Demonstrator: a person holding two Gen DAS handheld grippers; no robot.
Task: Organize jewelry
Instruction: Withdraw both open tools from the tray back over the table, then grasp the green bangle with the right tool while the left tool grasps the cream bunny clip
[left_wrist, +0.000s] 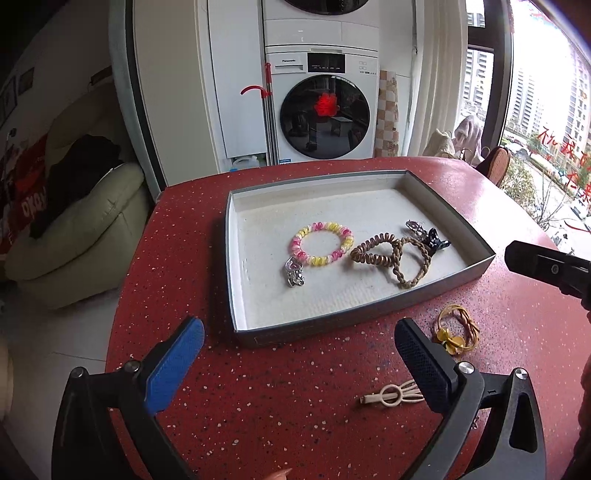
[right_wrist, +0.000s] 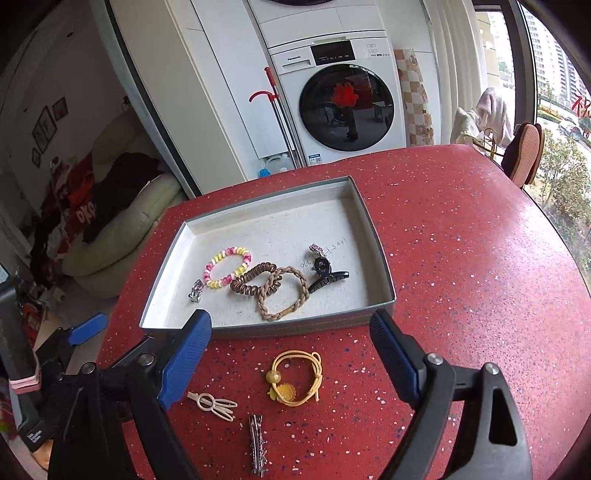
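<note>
On the red speckled table (right_wrist: 461, 258) stands a shallow grey tray (right_wrist: 380, 258), and inside it lie a pink-yellow coil band (right_wrist: 227, 266), a brown coil band (right_wrist: 249, 282), a braided band (right_wrist: 282, 295), a black claw clip (right_wrist: 327, 277) and a small silver clip (right_wrist: 195, 291). The left gripper (left_wrist: 299, 354) and the right gripper (right_wrist: 290, 341) both have their jaws wide apart, with nothing between them. In front of the tray, on the table, lie a yellow band (right_wrist: 295, 376), a cream clip (right_wrist: 214, 404) and a silver hairpin (right_wrist: 256, 443).

In the left wrist view, the right tongs (left_wrist: 546, 266) run off the edge; a tong finger (left_wrist: 424, 365) covers the cream hair clip's (left_wrist: 388, 398) end.
</note>
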